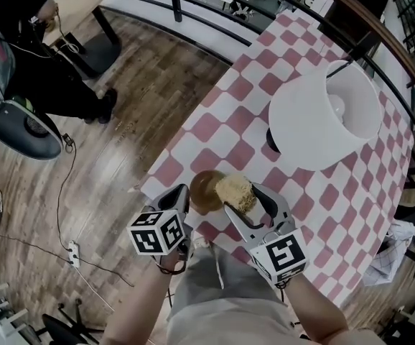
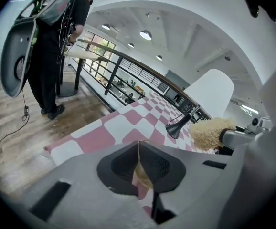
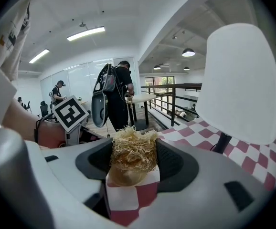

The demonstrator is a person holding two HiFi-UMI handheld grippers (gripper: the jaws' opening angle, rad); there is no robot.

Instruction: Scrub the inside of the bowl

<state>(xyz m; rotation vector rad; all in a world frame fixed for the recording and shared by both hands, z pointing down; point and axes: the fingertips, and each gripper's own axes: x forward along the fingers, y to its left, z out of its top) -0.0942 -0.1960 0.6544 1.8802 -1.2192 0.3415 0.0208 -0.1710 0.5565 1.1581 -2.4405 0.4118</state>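
Observation:
A small brown bowl [image 1: 204, 190] sits at the near edge of the pink-and-white checked table [image 1: 315, 207]. My left gripper [image 1: 186, 194] is shut on the bowl's left rim; in the left gripper view the thin rim [image 2: 139, 162] is pinched between the jaws. My right gripper [image 1: 242, 197] is shut on a straw-coloured fibre scrubber [image 1: 236, 192], which rests over the bowl's right side. In the right gripper view the scrubber [image 3: 132, 150] fills the gap between the jaws, with the bowl [image 3: 124, 178] just beneath it. The bowl's inside is mostly hidden.
A white-shaded table lamp [image 1: 326, 113] on a black stand occupies the table just beyond the bowl. Wooden floor [image 1: 143, 99] drops away to the left. A person in black [image 2: 52, 66] stands by a round table further left, and a black railing [image 1: 279, 9] runs behind.

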